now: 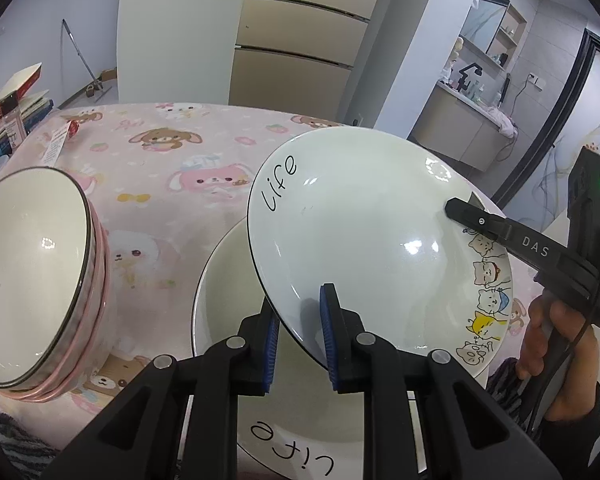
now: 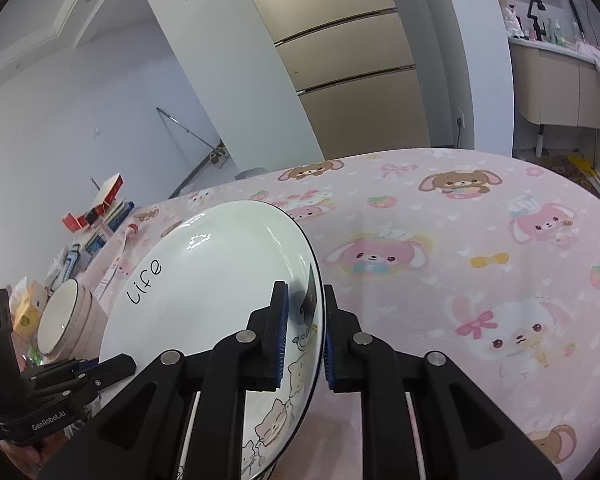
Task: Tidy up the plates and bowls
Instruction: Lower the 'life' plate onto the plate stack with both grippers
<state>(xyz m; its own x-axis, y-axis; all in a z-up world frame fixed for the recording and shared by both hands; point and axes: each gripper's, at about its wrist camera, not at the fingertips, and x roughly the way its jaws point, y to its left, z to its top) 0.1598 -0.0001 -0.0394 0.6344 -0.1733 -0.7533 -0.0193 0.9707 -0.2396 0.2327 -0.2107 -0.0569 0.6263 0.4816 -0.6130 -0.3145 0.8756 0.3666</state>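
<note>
Glazed white ceramic, the plate [image 1: 364,240] is stiff, slippery and breakable, so its thin rim is the place to hold. It hangs tilted above a second plate [image 1: 236,312] near the tabletop [image 1: 172,184] front edge. Left gripper [image 1: 300,340] and right gripper [image 2: 303,336] each have jaws closed on opposite rims. Stacked bowls [image 1: 40,264] stand left; the lower plate is mostly hidden.

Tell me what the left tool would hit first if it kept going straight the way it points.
Probably the tilted plate it already grips by the rim; the left tool has no free path. Past that lies the pink tablecloth, though depth is unclear.
</note>
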